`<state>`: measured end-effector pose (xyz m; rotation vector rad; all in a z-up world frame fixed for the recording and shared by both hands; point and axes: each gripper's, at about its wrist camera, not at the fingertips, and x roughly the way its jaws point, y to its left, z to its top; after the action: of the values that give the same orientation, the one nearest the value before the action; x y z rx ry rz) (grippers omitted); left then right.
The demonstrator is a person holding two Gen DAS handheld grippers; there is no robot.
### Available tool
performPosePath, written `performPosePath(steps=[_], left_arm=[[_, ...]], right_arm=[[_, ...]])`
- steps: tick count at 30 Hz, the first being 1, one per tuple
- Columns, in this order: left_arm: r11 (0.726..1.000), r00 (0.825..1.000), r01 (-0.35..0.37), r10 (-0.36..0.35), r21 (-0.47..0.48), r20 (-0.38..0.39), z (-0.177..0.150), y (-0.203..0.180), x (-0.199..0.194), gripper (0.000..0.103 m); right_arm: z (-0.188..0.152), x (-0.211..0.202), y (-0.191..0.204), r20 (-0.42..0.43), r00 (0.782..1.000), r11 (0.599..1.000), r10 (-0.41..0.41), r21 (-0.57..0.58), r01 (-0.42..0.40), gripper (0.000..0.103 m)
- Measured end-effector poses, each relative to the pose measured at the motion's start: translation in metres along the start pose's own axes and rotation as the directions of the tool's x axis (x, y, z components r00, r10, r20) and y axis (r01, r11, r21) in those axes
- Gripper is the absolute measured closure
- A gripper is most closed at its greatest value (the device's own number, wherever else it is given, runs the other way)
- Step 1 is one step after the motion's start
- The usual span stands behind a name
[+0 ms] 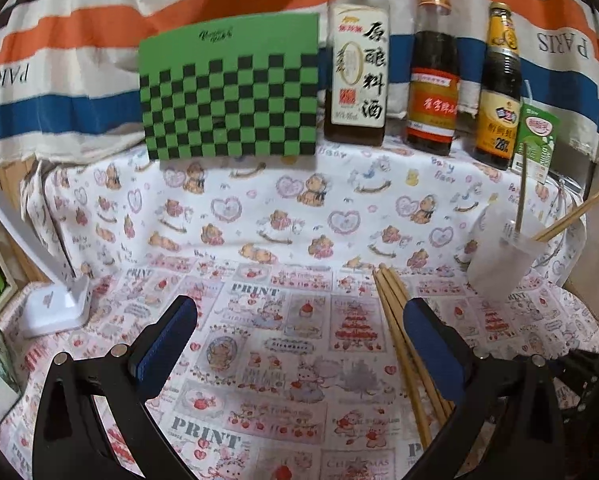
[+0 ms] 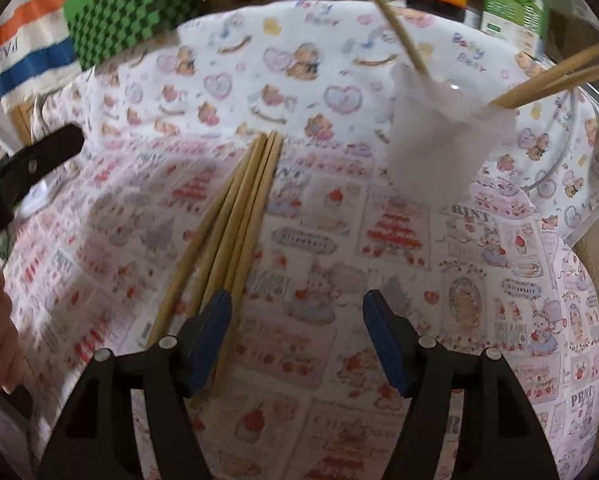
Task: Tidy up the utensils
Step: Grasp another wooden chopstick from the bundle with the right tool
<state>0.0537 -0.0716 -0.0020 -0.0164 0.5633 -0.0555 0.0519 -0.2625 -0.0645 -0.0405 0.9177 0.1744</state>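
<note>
Both hand-held grippers, left [image 1: 299, 332] and right [image 2: 297, 320], hover spread wide, empty; about 4 chopsticks [image 2: 235, 216] await the cup [image 2: 439, 148].

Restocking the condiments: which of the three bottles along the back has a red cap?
The middle dark-sauce bottle with the red and yellow label; the clear cooking-wine bottle left and the yellow-labelled dark bottle right lack red caps.
</note>
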Motion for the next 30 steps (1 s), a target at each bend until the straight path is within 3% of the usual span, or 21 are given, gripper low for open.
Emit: performPosePath(steps=[7, 17, 21, 23, 26, 29, 30], left_arm=[[0.999, 0.999, -0.036, 0.037, -0.023, 0.011, 0.001, 0.006, 0.000, 0.001], [0.999, 0.999, -0.042, 0.042, -0.004, 0.015, -0.001, 0.001, -0.002, 0.001], [0.998, 0.998, -0.057, 0.057, -0.011, 0.007, -0.002, 0.002, 0.001, 0.001], [0.998, 0.998, -0.067, 0.067, -0.018, 0.003, -0.002, 0.004, 0.002, 0.001], [0.997, 0.998, -0.066, 0.066, -0.031, -0.014, -0.002, 0.007, 0.005, 0.001], [0.999, 0.999, -0.035, 0.035, -0.013, -0.035, -0.003, 0.003, 0.008, 0.001], [1.000, 0.998, 0.006, -0.006, 0.001, -0.063, -0.004, 0.000, 0.011, 0.005]], right_arm=[[-0.002, 0.002, 0.002, -0.010, 1.000, 1.000, -0.002, -0.010, 0.002, 0.036], [-0.002, 0.007, 0.004, 0.002, 0.997, 0.996, -0.081, -0.037, 0.081, 0.035], [-0.004, 0.003, 0.012, 0.028, 0.997, 0.993, -0.070, -0.093, 0.073, 0.098], [-0.005, 0.000, 0.012, 0.041, 0.997, 0.994, -0.060, -0.092, 0.063, 0.098], [-0.003, -0.017, 0.007, 0.137, 0.990, 0.998, -0.034, -0.046, 0.041, 0.098], [-0.003, -0.040, 0.005, 0.281, 0.959, 0.998, -0.047, -0.019, 0.055, 0.098], [-0.004, -0.052, 0.002, 0.350, 0.935, 0.998, -0.053, 0.002, 0.056, 0.098]])
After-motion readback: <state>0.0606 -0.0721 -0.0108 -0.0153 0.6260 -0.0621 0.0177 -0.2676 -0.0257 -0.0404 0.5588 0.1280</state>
